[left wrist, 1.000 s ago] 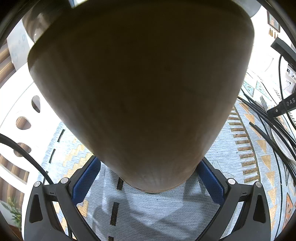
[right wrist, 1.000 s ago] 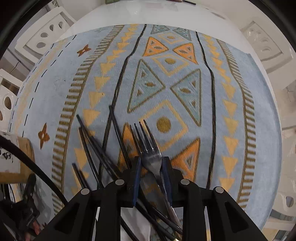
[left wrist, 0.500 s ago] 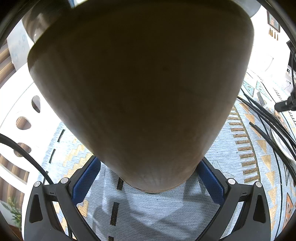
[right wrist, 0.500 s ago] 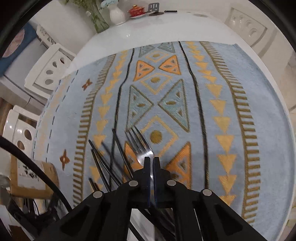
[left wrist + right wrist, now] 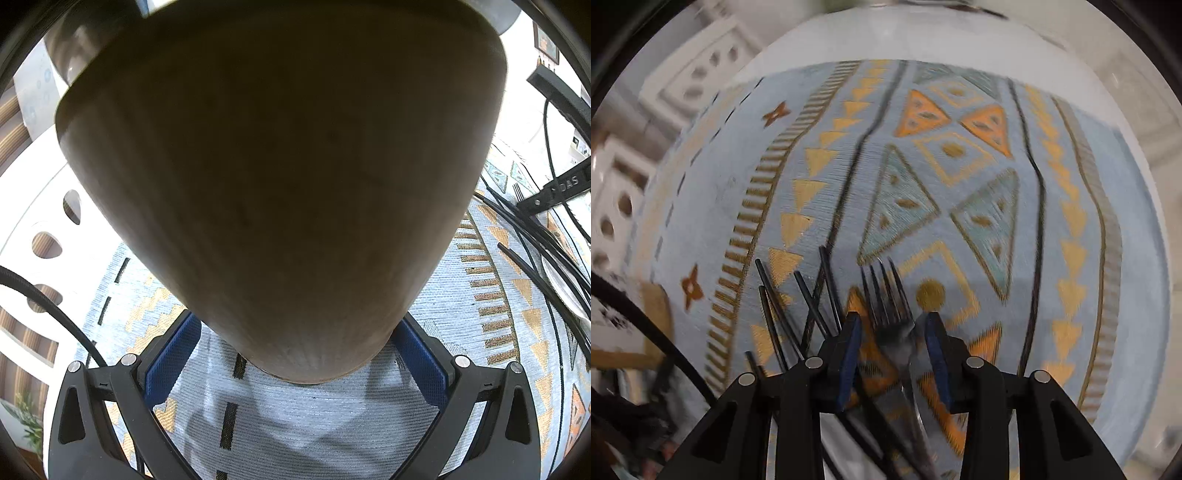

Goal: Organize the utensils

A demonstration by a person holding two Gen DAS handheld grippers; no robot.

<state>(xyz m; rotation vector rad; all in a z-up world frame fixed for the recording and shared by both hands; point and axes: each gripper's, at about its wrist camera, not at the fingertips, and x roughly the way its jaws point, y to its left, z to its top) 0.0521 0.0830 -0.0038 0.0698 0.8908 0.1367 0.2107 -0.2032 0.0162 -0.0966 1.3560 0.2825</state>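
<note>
left gripper (image 5: 295, 354) is clamped on a brown wooden holder (image 5: 280, 177): both blue pads (image 5: 171, 363) press its lower sides, one each side, jaws spread wide around it. holder fills most of the left view, base just above the patterned cloth (image 5: 303, 417), upper part running out of frame toward the top. black cables (image 5: 532, 236) trail across the cloth on the right of that view, and a white cut-out chair back (image 5: 40, 236) sits on the left. right gripper (image 5: 894, 350) points steeply down at the cloth (image 5: 960, 184), jaws partly apart and just been opening. a fork (image 5: 892, 314) lies between the pads, tines pointing away from the camera past the fingertips, handle running back under the gripper. right pad (image 5: 936, 354) looks close to or touching the fork neck, left pad (image 5: 849, 354) stands clear of it with cloth showing in the gap, so no grip on it. black chopsticks (image 5: 798, 306) fan out just left of the left finger, tips pointing away, lower ends passing under the gripper body. right view is motion-blurred, so fine contact is hard to judge. white table (image 5: 827, 48) edge shows beyond the cloth.
</note>
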